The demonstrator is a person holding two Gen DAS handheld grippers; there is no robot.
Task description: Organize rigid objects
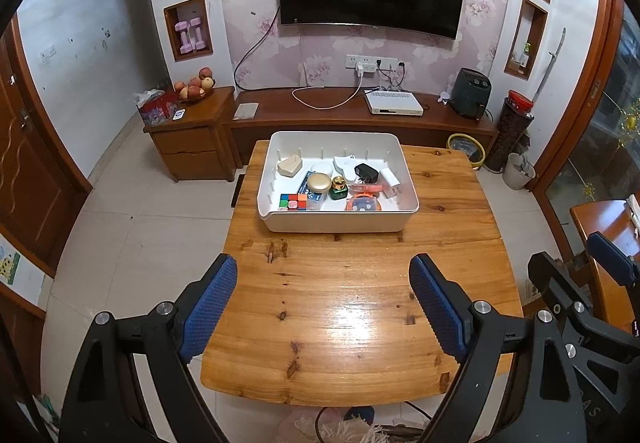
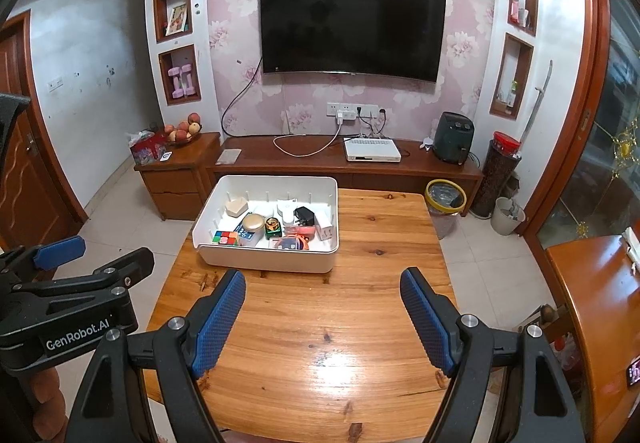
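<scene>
I have the white bin (image 1: 340, 221) as my landmark: it sits on the far half of the wooden table (image 1: 344, 323), holding the task's rigid objects. Inside it, along the near wall, I see a colour cube (image 1: 293, 201) at the left and an orange round item (image 1: 363, 203) toward the right; behind those are a gold round tin (image 1: 319, 184), a green jar (image 1: 338, 189), a black plug adapter (image 1: 367, 173), a white charger block (image 1: 391, 183) and a beige box (image 1: 289, 165) at the far left. They crowd one another, several touching.

Both tools hover on my side of the bin, well apart from it. The left gripper (image 1: 324, 307) stands released, its 2 blue pads spread with only bare tabletop between them. The right gripper (image 2: 323, 317) is likewise released and empty; it shows at the right edge of the left view.

Between the bin's near wall and the table's near edge the wood is bare. To the right of the bin there is free tabletop up to the table's edge; to its left the bin nearly reaches that edge. Beyond the bin stands a low TV bench (image 1: 360, 115), and a yellow-rimmed wastebasket (image 2: 445, 199) sits off the far right corner.
</scene>
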